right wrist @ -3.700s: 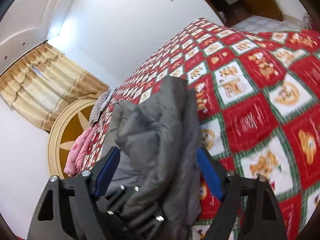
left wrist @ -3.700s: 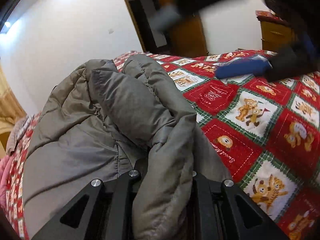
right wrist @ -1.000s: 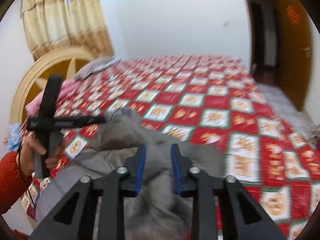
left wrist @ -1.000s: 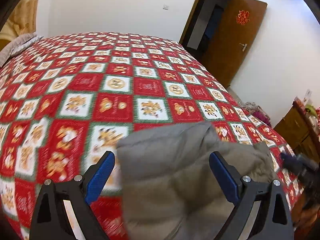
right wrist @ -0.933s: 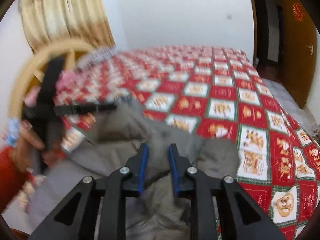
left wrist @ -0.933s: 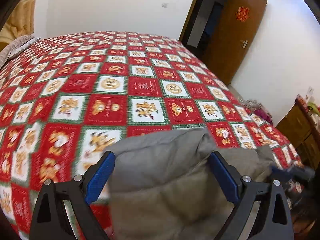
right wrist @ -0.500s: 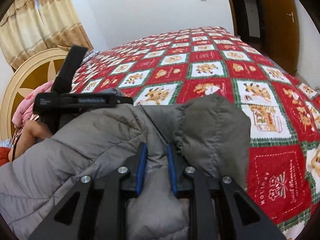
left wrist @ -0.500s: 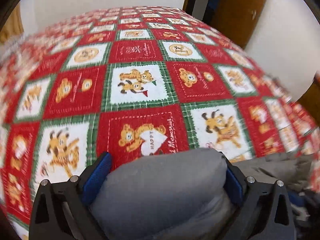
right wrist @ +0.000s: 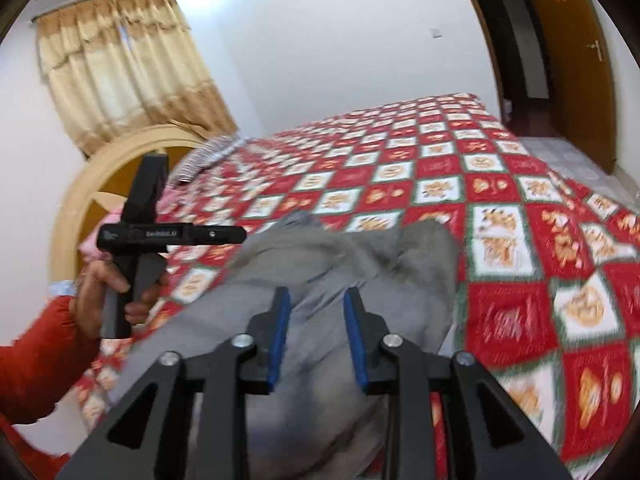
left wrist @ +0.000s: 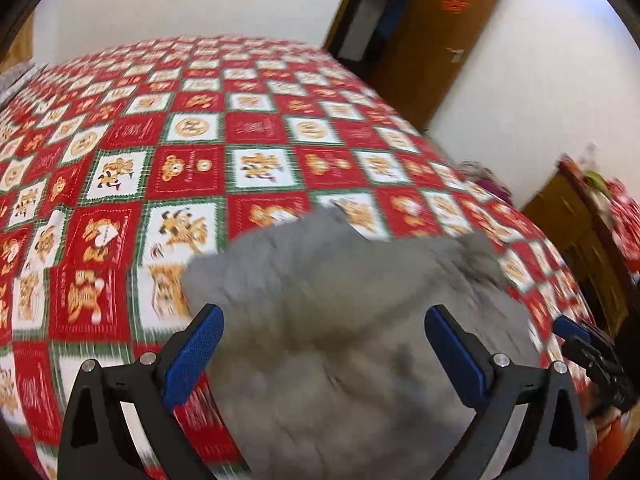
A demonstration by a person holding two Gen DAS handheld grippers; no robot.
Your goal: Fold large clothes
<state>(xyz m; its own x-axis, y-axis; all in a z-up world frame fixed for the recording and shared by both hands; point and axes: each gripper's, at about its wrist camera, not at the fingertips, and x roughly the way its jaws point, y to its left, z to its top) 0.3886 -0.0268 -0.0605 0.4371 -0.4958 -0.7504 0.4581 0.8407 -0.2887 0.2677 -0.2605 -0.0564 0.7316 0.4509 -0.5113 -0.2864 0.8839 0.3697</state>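
Note:
A grey puffer jacket (left wrist: 340,320) lies bundled on the red patchwork bedspread (left wrist: 200,128). My left gripper (left wrist: 324,344) is wide open above the jacket, blue pads apart, holding nothing. In the right wrist view the jacket (right wrist: 340,264) lies in front of my right gripper (right wrist: 314,320), whose blue pads stand a hand's width apart over the fabric, not pinching it. The left gripper also shows there, held in a hand (right wrist: 148,236) at the jacket's left. The right gripper's tip shows at the left wrist view's right edge (left wrist: 588,344).
A curved wooden headboard (right wrist: 100,168) and pink bedding (right wrist: 96,240) are at the bed's left. A brown door (left wrist: 432,36) and dark doorway stand behind the bed. A wooden dresser (left wrist: 580,216) is at the right.
My right gripper has let go of the jacket and opened partway. Both grippers have lifted back from the jacket, which has settled on the bed.

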